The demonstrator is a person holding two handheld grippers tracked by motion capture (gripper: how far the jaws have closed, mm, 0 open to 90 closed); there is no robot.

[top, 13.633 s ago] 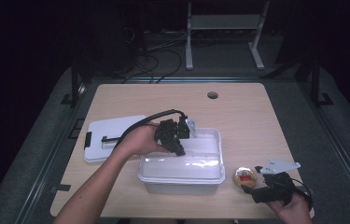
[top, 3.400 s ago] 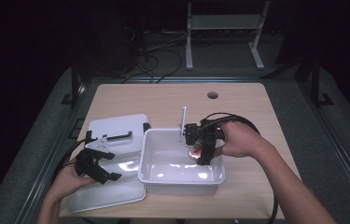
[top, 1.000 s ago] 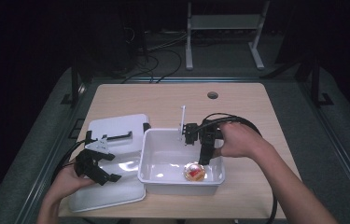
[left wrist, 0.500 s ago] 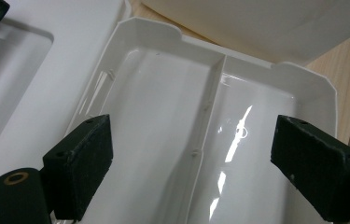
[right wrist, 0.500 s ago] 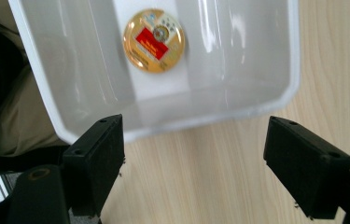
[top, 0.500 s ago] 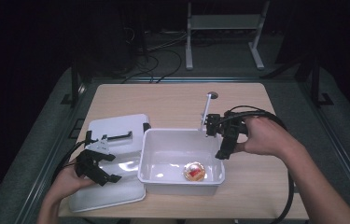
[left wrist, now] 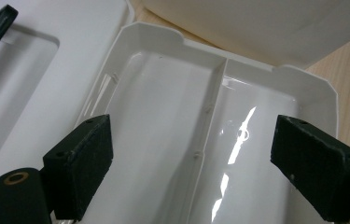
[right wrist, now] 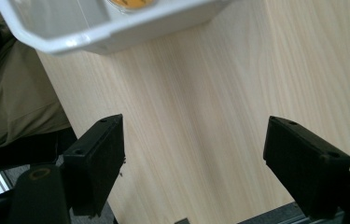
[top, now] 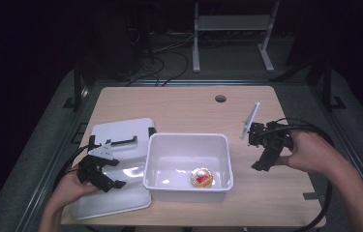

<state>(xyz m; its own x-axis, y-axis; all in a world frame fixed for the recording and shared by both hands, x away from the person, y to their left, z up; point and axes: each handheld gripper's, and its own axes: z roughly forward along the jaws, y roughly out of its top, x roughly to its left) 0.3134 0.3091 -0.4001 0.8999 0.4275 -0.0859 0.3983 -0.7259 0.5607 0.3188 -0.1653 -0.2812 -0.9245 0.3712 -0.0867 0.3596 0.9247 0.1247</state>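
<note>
A white bin (top: 189, 137) stands at the table's middle front, with a small round orange-and-red item (top: 202, 178) lying in its near right corner. My right gripper (top: 256, 154) hovers open over bare wood just right of the bin. In the right gripper view its jaws are spread wide with nothing between them, and the bin's rim (right wrist: 116, 32) and a sliver of the item (right wrist: 128, 3) sit at the top. My left gripper (top: 113, 175) is open above a glossy white lid (top: 121, 200) left of the bin. In the left gripper view that lid (left wrist: 177, 116) lies under the gripper (left wrist: 193, 154).
A second white lid with a black handle (top: 121, 134) lies behind the left gripper. A round hole (top: 220, 98) marks the table's far side. Beyond the table stand a metal frame (top: 230, 29) and floor cables. The person's trouser leg (right wrist: 14, 102) is past the near table edge.
The right gripper let the orange item go in the bin, then pulled out and moved right over the table. The left gripper has stayed over the lid.
</note>
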